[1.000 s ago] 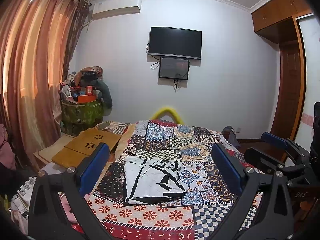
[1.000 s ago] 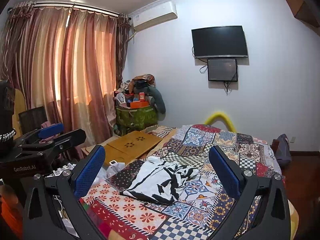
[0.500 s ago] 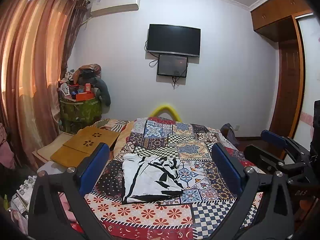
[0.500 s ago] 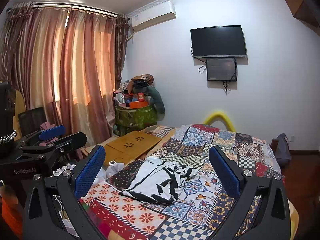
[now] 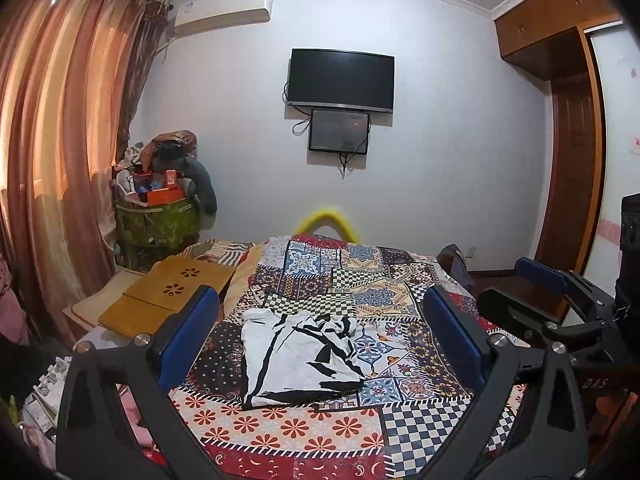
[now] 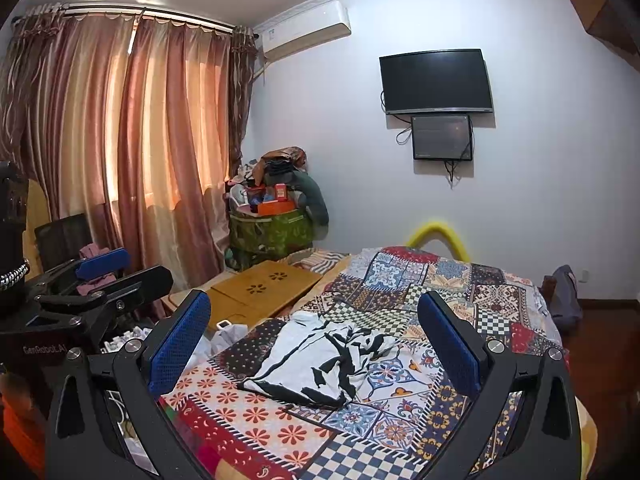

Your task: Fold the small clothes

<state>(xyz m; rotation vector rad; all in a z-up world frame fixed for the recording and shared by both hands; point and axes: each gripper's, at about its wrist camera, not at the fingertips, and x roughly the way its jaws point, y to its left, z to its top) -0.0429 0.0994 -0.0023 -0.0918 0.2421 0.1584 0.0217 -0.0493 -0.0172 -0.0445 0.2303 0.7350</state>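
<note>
Both claws I'm holding stand wide apart with nothing between their blue pads: my left gripper [image 5: 320,336] and my right gripper [image 6: 314,340] hover above the near end of the bed. Framed between the left one's fingers, ahead and below, lies the white garment with black markings [image 5: 298,356], spread partly folded and rumpled on the patchwork bedspread [image 5: 360,292]; neither claw touches it. From the right gripper it sits ahead, slightly left of centre. Left of both claws, beside the bed, is a wooden lap tray [image 5: 172,292]. Far ahead on the wall hangs a dark television [image 5: 341,80], with curtains [image 6: 120,152] off to the left.
</note>
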